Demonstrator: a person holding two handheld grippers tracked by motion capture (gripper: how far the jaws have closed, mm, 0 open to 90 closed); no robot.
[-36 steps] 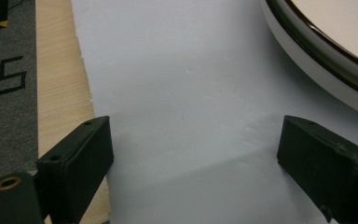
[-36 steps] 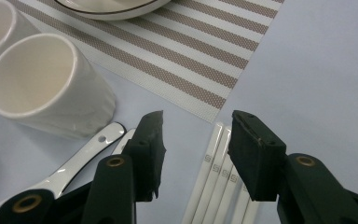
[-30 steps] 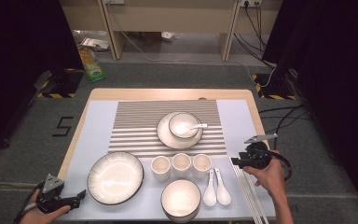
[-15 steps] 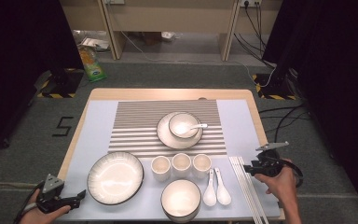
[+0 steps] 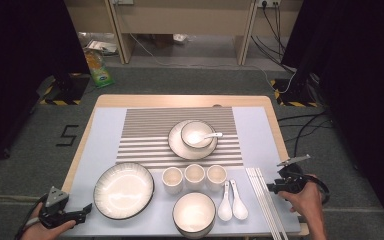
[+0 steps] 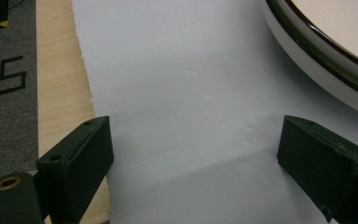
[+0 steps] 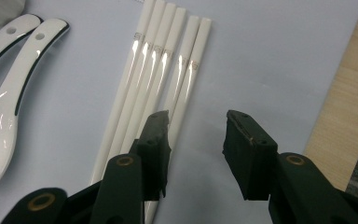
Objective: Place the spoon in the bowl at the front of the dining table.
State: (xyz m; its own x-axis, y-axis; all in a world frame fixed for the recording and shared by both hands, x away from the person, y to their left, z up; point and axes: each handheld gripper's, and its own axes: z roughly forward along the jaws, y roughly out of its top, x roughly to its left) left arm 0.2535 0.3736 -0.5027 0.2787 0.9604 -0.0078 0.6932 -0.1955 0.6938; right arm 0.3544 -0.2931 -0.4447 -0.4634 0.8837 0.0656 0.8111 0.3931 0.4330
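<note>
Chopsticks [image 7: 156, 70]: white, six side by side at the worktop's [image 5: 275, 127] right edge, just beside two spoons [image 5: 232, 202]. My right hand-held gripper [image 7: 196, 140] hovers half-open, empty; I'd centre on the outermost stick before closing. Left hand-held gripper [image 6: 191, 154]: wide open, empty, beside the large plate [image 5: 123, 190], empty. Front bowl [image 5: 194, 214]: empty. Far bowl [image 5: 196, 134]: holds a spoon. Three cups [image 5: 194, 177]: empty.

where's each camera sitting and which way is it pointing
High view: above the near table edge, facing forward and down; both hands, left gripper, right gripper.
Left gripper view: low, along its open black jaws toward the large dark-rimmed white plate.
Right gripper view: down past its open jaws onto the white chopsticks.
Shared: plate and chopsticks also appear from above.
</note>
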